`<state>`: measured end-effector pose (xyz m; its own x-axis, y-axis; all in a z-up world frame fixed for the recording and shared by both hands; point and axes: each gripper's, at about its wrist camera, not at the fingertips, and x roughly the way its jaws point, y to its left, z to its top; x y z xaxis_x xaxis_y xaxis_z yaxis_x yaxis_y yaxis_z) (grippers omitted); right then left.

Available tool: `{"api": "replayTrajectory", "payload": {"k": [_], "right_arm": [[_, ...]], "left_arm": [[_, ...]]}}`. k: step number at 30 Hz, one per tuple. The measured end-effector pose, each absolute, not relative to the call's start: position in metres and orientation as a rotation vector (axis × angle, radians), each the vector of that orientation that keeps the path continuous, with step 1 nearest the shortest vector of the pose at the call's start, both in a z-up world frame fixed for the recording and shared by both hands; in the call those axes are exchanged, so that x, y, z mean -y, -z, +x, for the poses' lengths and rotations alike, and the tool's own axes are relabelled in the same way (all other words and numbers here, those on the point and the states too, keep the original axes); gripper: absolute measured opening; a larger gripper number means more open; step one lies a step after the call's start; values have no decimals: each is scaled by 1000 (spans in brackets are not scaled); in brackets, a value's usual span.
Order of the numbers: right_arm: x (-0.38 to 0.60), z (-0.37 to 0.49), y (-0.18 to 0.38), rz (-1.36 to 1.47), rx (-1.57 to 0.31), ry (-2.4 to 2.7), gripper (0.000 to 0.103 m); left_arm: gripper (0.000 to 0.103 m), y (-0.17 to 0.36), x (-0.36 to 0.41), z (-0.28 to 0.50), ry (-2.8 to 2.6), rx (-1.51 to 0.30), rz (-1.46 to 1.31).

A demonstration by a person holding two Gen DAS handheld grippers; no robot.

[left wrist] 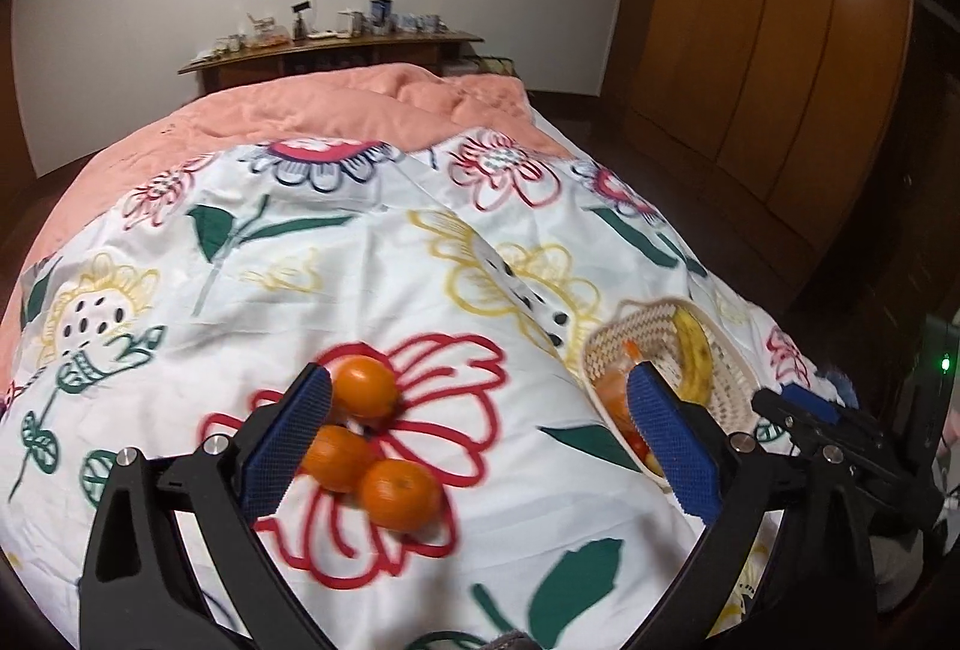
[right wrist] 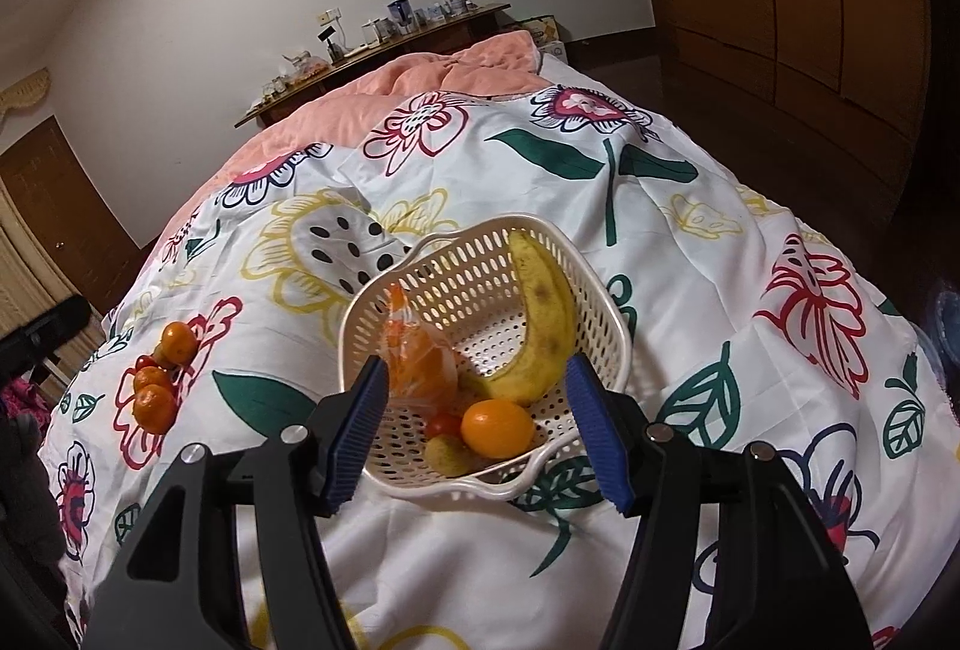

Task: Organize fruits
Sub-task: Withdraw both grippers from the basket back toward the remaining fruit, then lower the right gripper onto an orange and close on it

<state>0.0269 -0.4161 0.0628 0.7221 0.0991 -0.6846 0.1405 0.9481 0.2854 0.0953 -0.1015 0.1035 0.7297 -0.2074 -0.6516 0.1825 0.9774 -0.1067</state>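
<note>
Three oranges (left wrist: 372, 440) lie together on the flowered bedsheet (left wrist: 300, 260); they also show in the right wrist view (right wrist: 159, 377), with a small red fruit among them. My left gripper (left wrist: 480, 410) is open and empty just above them. A white perforated basket (right wrist: 600, 302) holds a banana (right wrist: 543, 317), a bag of orange fruit (right wrist: 417, 356), an orange (right wrist: 497, 427), a small tomato (right wrist: 445, 423) and a greenish fruit (right wrist: 453, 455). My right gripper (right wrist: 474, 413) is open and empty over the basket's near rim. The basket also shows in the left wrist view (left wrist: 735, 380).
The bed has a pink blanket (left wrist: 360, 110) at its far end. A wooden shelf (left wrist: 336, 50) with small items stands against the far wall. A wooden wardrobe (left wrist: 780, 50) runs along the right side. The right gripper's body (left wrist: 840, 434) shows beside the basket.
</note>
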Motion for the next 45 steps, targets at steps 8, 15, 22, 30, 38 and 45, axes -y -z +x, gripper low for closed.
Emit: {"api": "replayTrajectory", "payload": {"k": [8,15,22,30,38,45], "right_arm": [[406,26,-68,319,-764,2,62],[396,26,-74,307,-760,-21,63],[383,26,-77,288,-760,-50,65],[372,27,-76,279,-773,-81,65],[332,37,-86,217,-797,-243,66],[272,50,-97,100,-825,-411,67]], "left_arm": [[100,-121,54,93,124,-692,-85],[100,-121,25,91,70,-689,-114],[100,-105,8,99,51,-726,-144],[95,-85,3,110,52,-778,-152],[95,-81,1,110,47,-782,-146],[95,-85,-5,103,49,-765,-150]]}}
